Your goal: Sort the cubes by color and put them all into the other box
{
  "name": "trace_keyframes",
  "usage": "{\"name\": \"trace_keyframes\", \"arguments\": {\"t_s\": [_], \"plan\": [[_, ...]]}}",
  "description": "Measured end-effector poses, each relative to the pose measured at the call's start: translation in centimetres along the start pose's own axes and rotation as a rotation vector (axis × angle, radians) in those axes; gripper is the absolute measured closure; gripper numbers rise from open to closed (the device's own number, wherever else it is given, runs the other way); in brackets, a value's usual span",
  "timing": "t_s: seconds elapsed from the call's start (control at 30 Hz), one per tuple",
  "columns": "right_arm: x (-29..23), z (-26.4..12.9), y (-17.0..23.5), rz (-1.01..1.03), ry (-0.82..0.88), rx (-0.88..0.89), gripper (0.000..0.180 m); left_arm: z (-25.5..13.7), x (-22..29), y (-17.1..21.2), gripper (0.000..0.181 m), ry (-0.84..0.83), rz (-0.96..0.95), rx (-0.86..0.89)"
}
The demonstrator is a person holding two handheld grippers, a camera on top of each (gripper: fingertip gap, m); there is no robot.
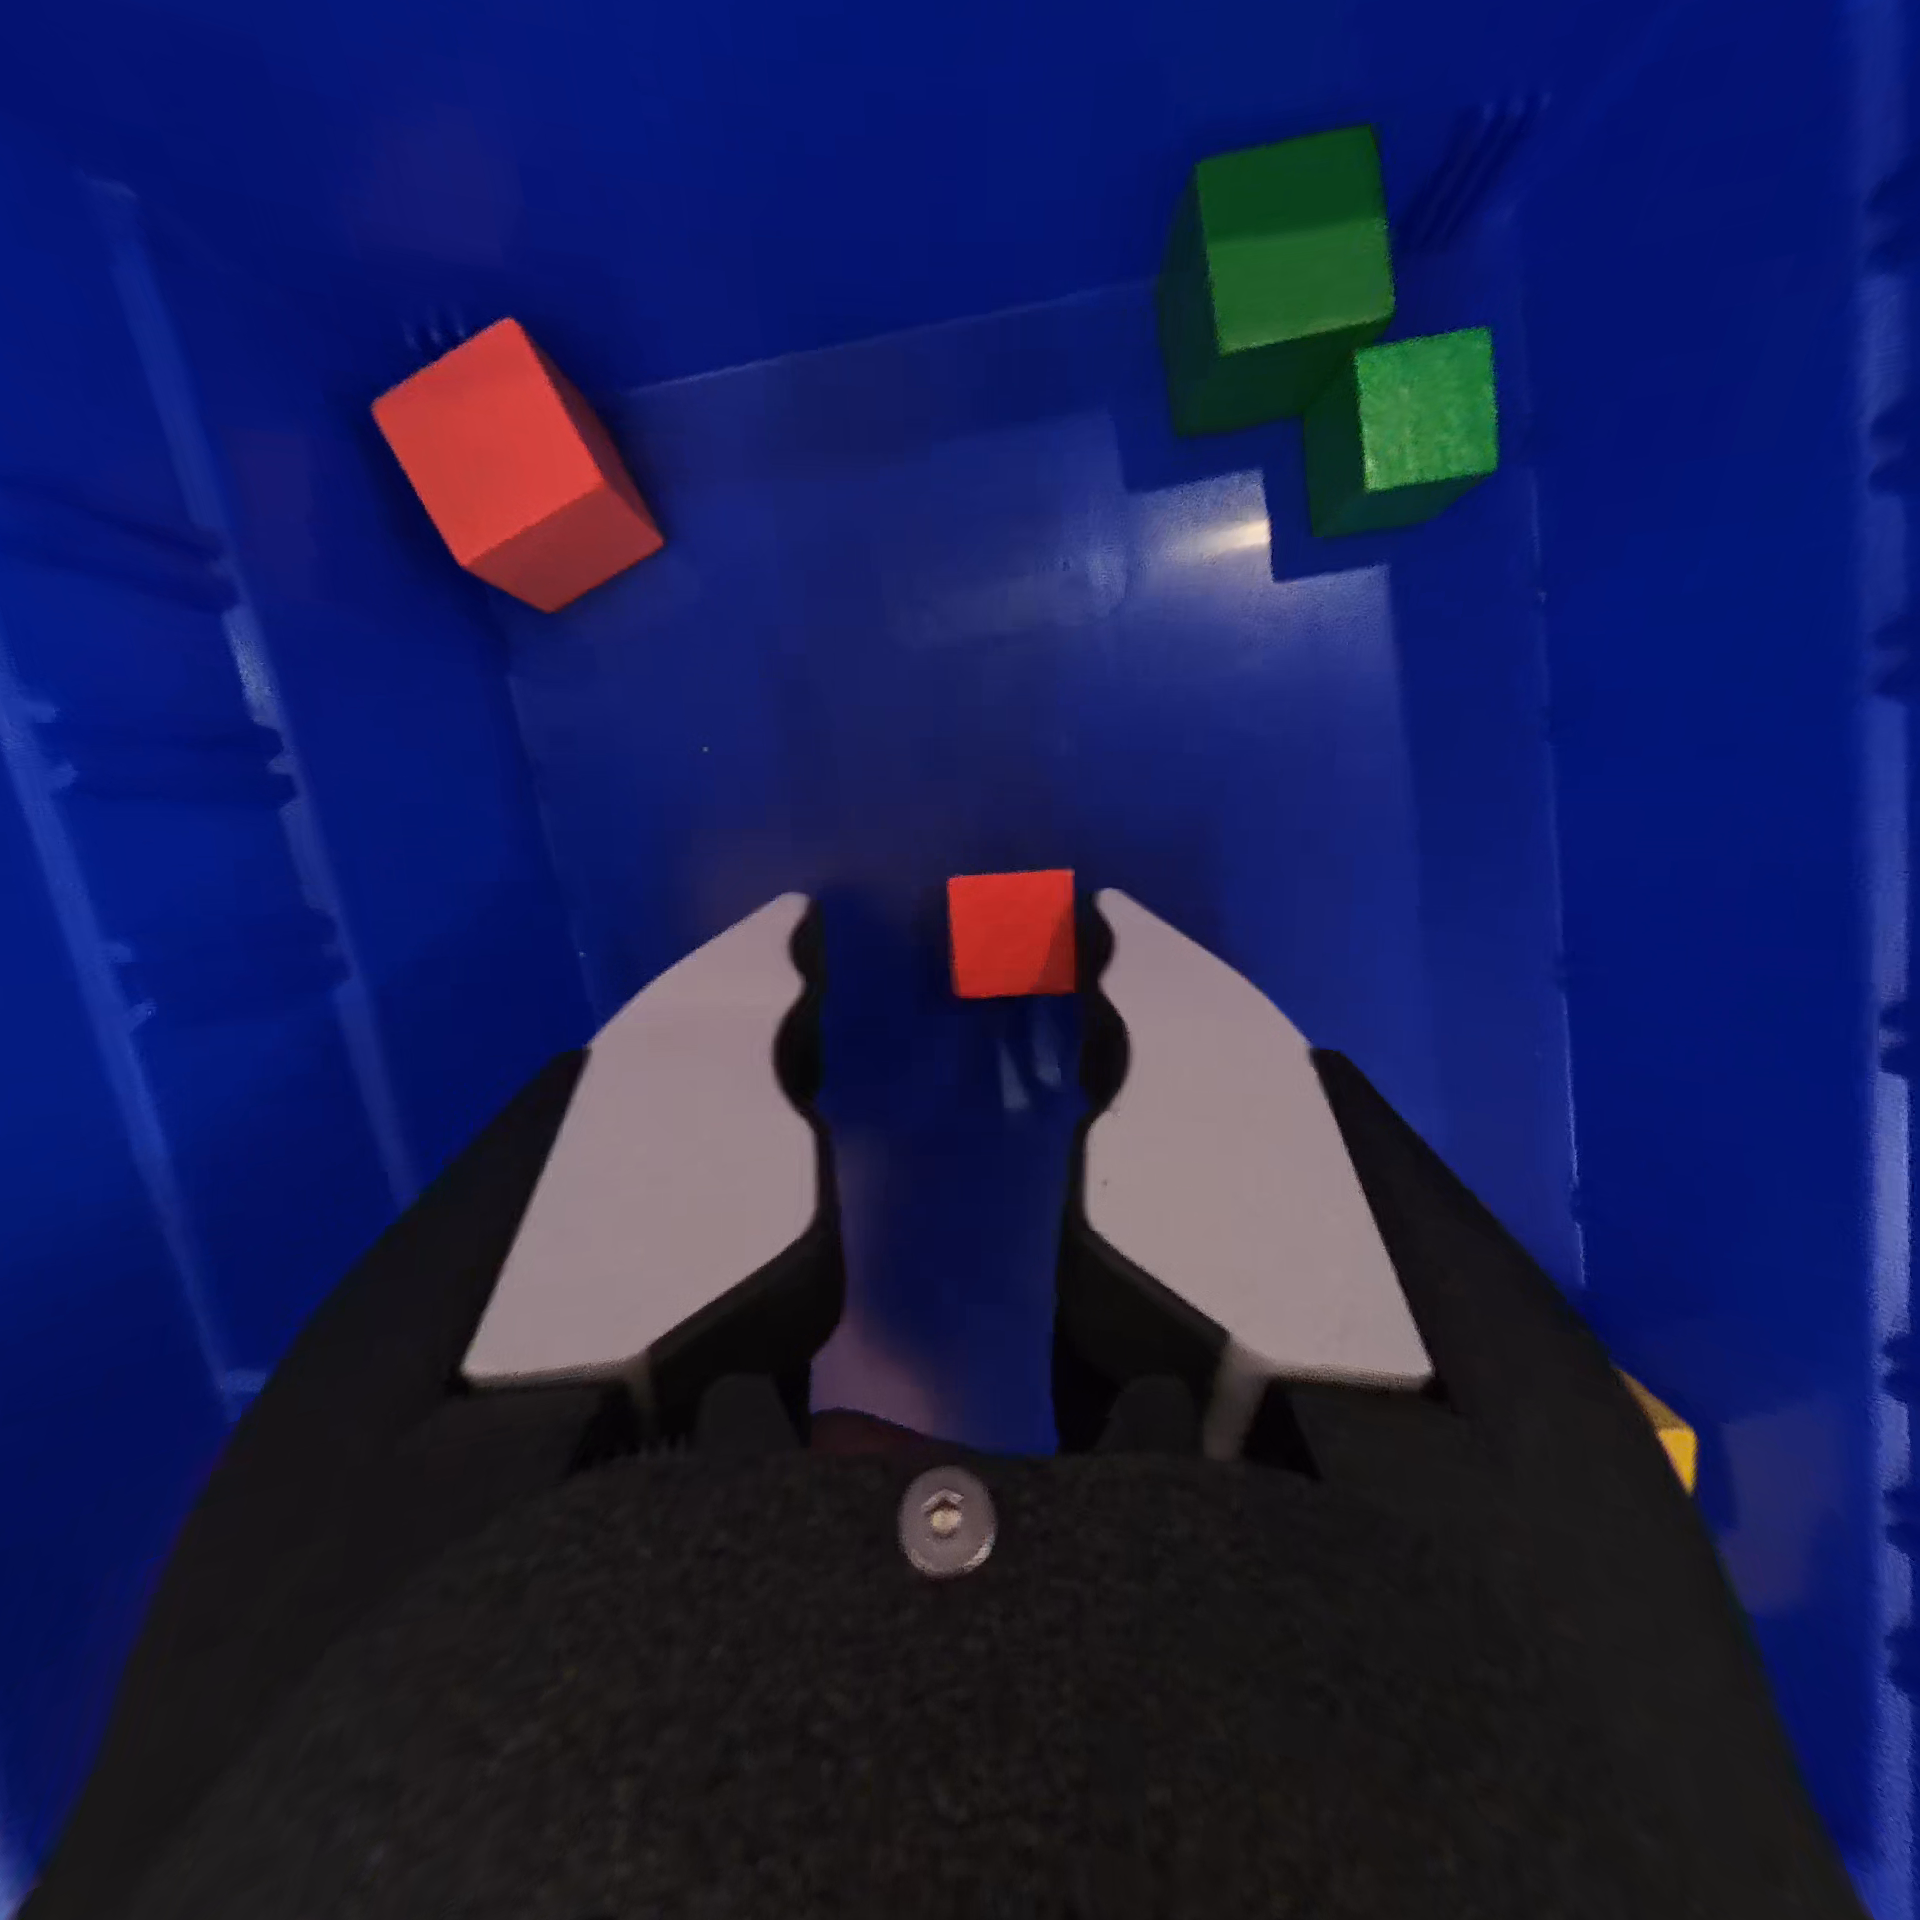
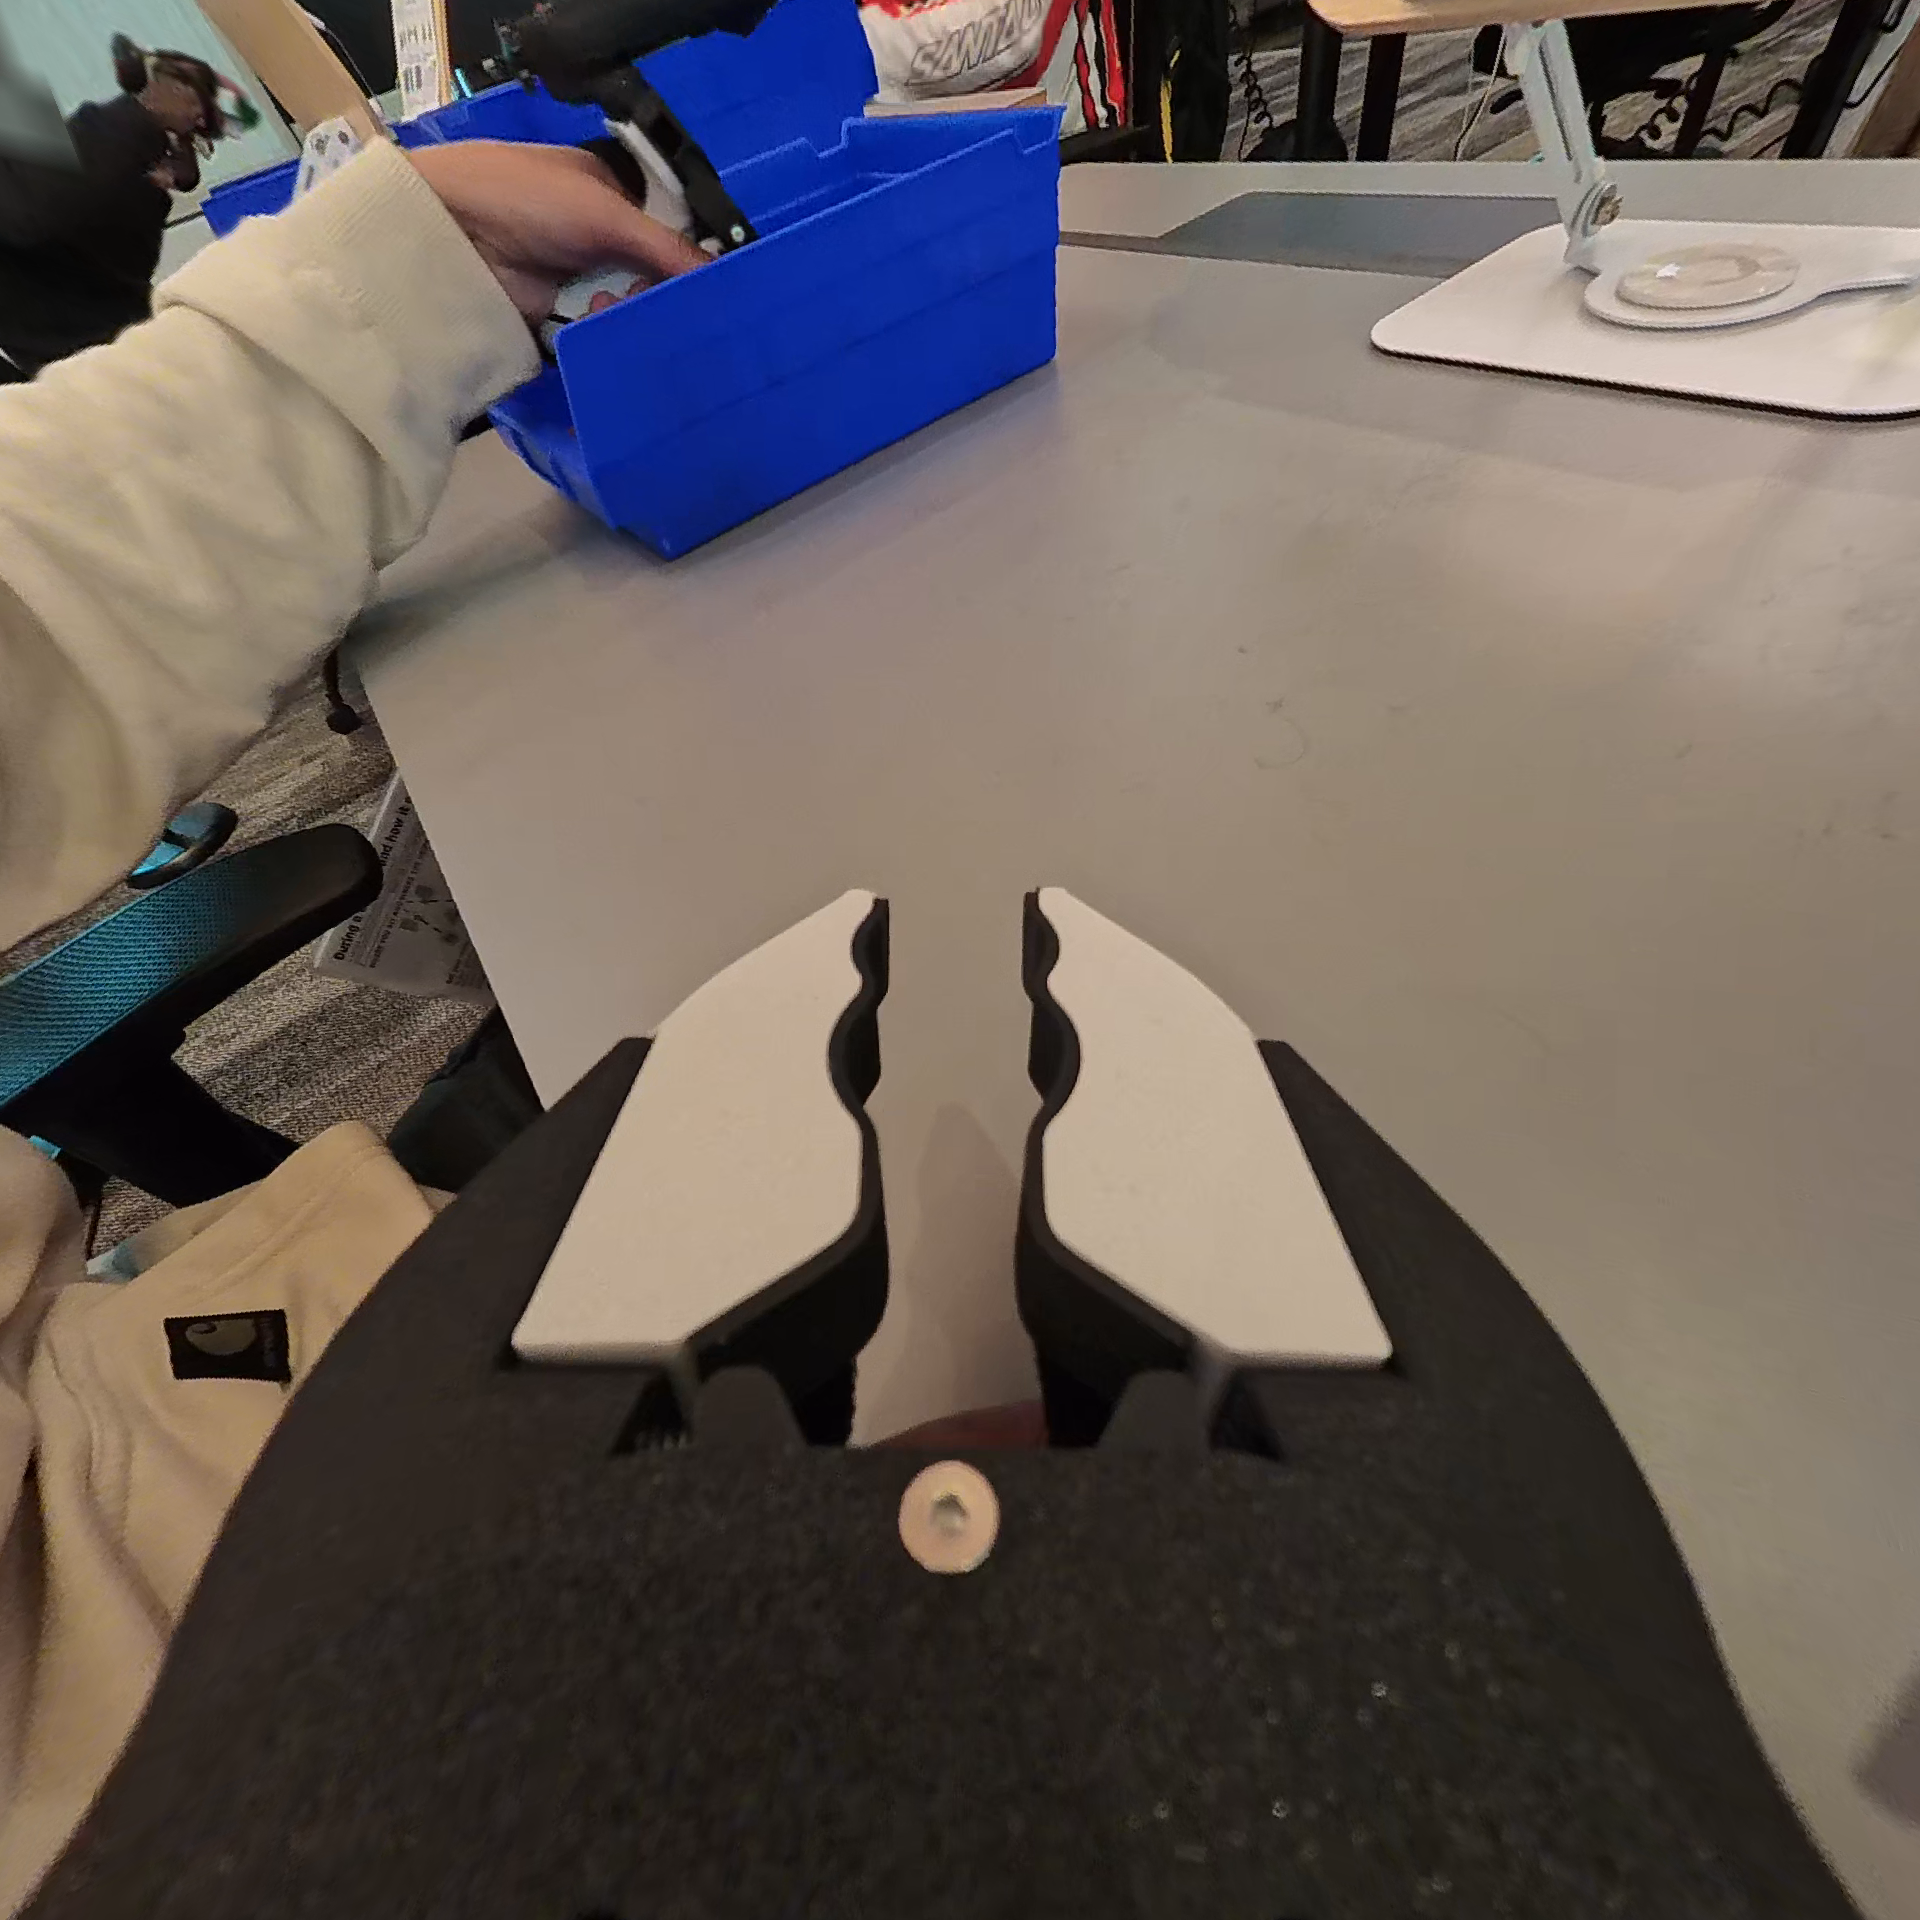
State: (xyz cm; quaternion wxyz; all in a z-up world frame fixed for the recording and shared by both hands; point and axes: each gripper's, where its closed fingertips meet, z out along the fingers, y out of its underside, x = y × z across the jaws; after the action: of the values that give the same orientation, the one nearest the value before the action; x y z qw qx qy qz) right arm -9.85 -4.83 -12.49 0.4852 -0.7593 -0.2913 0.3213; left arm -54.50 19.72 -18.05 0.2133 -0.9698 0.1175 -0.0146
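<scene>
My left gripper (image 1: 954,914) is inside a blue box (image 1: 1143,675), pointing down at its floor, jaws open. A small red cube (image 1: 1011,933) lies between the fingertips, close to the right finger, with a clear gap to the left finger. A larger red cube (image 1: 509,462) sits at the far left of the box. Two green cubes, a large one (image 1: 1288,239) and a small one (image 1: 1423,410), sit together at the far right. My right gripper (image 2: 956,899) is open and empty, low over the grey table (image 2: 1247,675).
A yellow cube corner (image 1: 1673,1439) shows at the box's near right, mostly hidden by my gripper. In the right wrist view the blue box (image 2: 831,312) stands at the table's far left, a second blue box (image 2: 769,62) behind it. A white stand base (image 2: 1662,322) is far right. The table edge and a chair (image 2: 156,966) are left.
</scene>
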Motion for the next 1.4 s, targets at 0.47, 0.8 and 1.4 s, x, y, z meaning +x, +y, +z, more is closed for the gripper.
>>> {"name": "trace_keyframes", "arguments": {"t_s": [0.47,0.8,1.4], "plan": [[1.0,-0.7,-0.2,0.011,0.037,0.030,0.156,-11.9,5.4,0.9,0.158,0.029,0.200,0.561],[-2.9,1.8,-4.6,0.477,-0.449,0.112,0.155,-21.1,23.4,4.1,0.159,0.527,0.639,0.986],[-4.5,3.2,-7.5,0.906,-0.905,0.184,0.157,-18.5,39.6,5.6,0.123,0.660,0.776,0.967]]}}
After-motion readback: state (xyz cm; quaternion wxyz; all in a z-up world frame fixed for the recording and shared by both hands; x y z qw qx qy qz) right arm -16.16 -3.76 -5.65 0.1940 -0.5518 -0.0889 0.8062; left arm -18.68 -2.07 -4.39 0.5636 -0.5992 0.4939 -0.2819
